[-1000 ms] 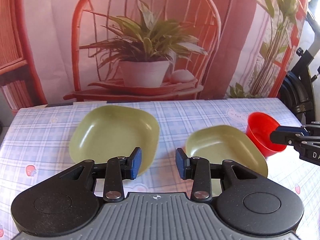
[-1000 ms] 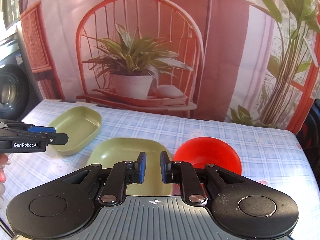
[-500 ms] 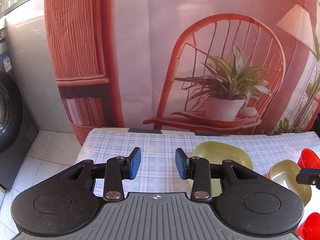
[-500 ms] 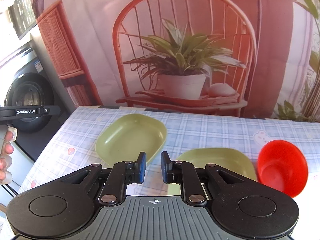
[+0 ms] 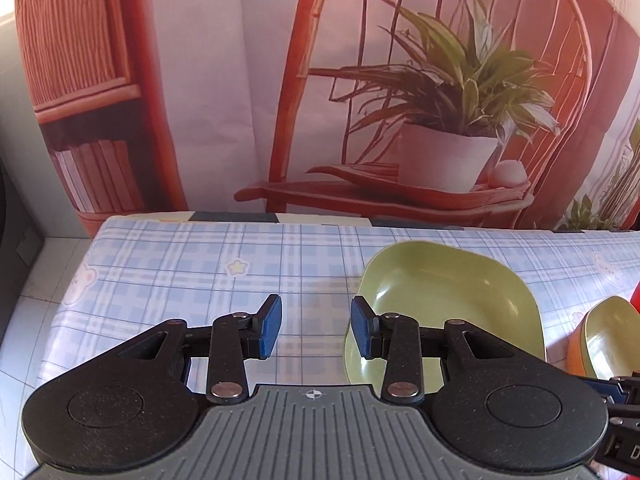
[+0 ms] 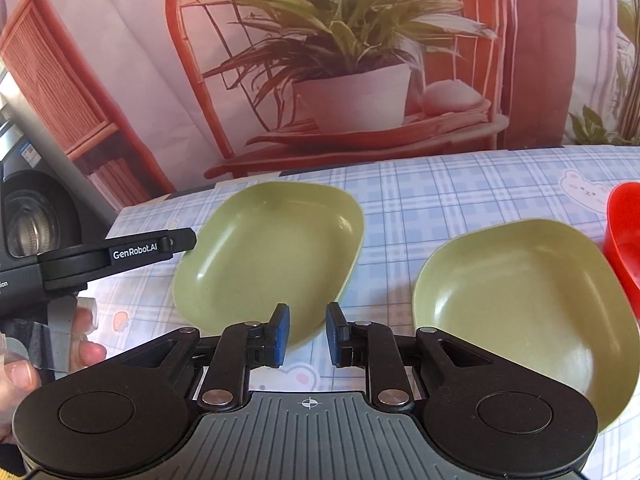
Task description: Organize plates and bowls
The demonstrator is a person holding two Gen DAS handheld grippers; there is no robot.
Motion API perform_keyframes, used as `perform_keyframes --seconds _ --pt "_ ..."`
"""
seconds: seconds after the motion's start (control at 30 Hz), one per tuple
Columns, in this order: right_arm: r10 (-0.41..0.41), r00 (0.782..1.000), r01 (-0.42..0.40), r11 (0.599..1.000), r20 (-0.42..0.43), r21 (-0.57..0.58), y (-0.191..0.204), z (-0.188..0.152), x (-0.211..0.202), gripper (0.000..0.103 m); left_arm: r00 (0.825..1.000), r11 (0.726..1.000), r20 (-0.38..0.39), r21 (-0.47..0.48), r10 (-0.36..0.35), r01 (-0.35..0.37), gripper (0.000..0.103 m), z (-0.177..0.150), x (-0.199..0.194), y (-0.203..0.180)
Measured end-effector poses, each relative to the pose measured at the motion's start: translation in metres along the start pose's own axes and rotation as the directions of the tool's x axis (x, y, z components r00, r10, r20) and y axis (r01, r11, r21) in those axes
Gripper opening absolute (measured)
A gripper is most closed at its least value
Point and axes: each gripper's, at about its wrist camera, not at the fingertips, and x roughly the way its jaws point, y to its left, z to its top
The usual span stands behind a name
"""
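The right gripper point(image 6: 307, 334), jaws narrowly apart and just opening, holds nothing above the bench point(image 6: 420, 196). One green plate point(image 6: 272, 256) lies just ahead, another point(image 6: 520, 312) to its right. The left gripper point(image 5: 316, 330), moderately open, is empty.

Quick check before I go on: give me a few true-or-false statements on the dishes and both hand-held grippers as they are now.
1. The left hand-held gripper grips a green plate. False: its jaws stand open with only tablecloth between them.
2. Two green plates lie apart on the checked tablecloth. True: the left green plate and the right green plate do not touch.
3. The red bowl is stacked inside a green plate. False: it sits beside the right green plate, at the picture's edge.
4. The right hand-held gripper holds nothing. True: its jaws have just been opening, empty, by the left green plate's near rim.
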Motion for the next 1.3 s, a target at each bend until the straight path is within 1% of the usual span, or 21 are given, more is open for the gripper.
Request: perform_keyframes --seconds 0.17,0.23,0.27,0.3,0.33,0.37,0.47,0.6,0.8,0.87,1.1,1.2,1.3 --pt "-0.005 1.000 0.007 0.998 -0.024 0.062 -0.006 0.002 0.011 0.022 1.000 1.000 -0.029 -0.004 -0.005 0.005 0.040 -0.001 0.019 -0.004" --pt "-0.006 1.000 0.008 0.998 -0.022 0.065 -0.006 0.002 0.013 0.021 0.999 1.000 -0.032 -0.003 -0.007 0.007 0.034 -0.002 0.019 -0.005" --pt "-0.010 1.000 0.011 0.998 -0.020 0.061 -0.006 0.002 0.014 0.020 0.999 1.000 -0.028 0.000 -0.016 0.016 0.025 -0.002 0.018 -0.005" --pt "-0.012 1.000 0.013 0.998 -0.017 0.060 -0.006 0.002 0.013 0.016 0.999 1.000 -0.025 0.004 -0.025 0.025 0.015 -0.003 0.017 -0.005" --pt "-0.008 1.000 0.009 0.998 -0.016 0.063 -0.006 0.001 0.013 0.012 0.999 1.000 -0.026 0.010 -0.028 0.028 0.011 -0.003 0.016 -0.006" --pt "-0.011 1.000 0.012 0.998 -0.016 0.067 -0.006 0.000 0.012 0.011 0.999 0.999 -0.028 0.019 -0.025 0.025 0.008 -0.004 0.014 -0.007" --pt "-0.011 1.000 0.012 0.997 -0.016 0.073 -0.005 -0.002 0.009 0.010 0.999 0.999 -0.030 0.030 -0.025 0.025 0.006 -0.008 0.009 -0.007" --pt "-0.001 1.000 0.003 0.997 -0.025 0.080 -0.006 -0.008 0.001 0.009 0.998 0.999 -0.055 0.008 -0.042 0.043 0.005 -0.018 -0.006 -0.002" --pt "0.044 0.999 -0.044 0.996 -0.011 0.072 -0.004 -0.016 -0.022 0.007 0.996 0.998 -0.065 0.030 -0.057 0.059 0.006 -0.033 -0.045 0.001" --pt "0.068 0.998 -0.067 0.995 -0.006 0.069 -0.002 -0.017 -0.032 0.007 0.996 0.998 -0.069 0.033 -0.049 0.052 0.006 -0.036 -0.058 0.003" --pt "0.136 0.990 -0.137 0.989 0.022 0.051 -0.002 -0.016 -0.070 0.007 0.999 0.998 -0.040 0.053 -0.027 0.029 0.008 -0.036 -0.107 0.002" --pt "0.141 0.989 -0.142 0.989 0.041 0.030 -0.007 -0.013 -0.086 0.007 0.999 0.997 -0.022 0.075 -0.025 0.027 0.009 -0.036 -0.126 -0.008" --pt "0.143 0.988 -0.144 0.989 0.056 0.032 -0.019 -0.008 -0.102 0.007 0.999 0.995 -0.015 0.093 -0.036 0.037 0.011 -0.036 -0.141 -0.022"
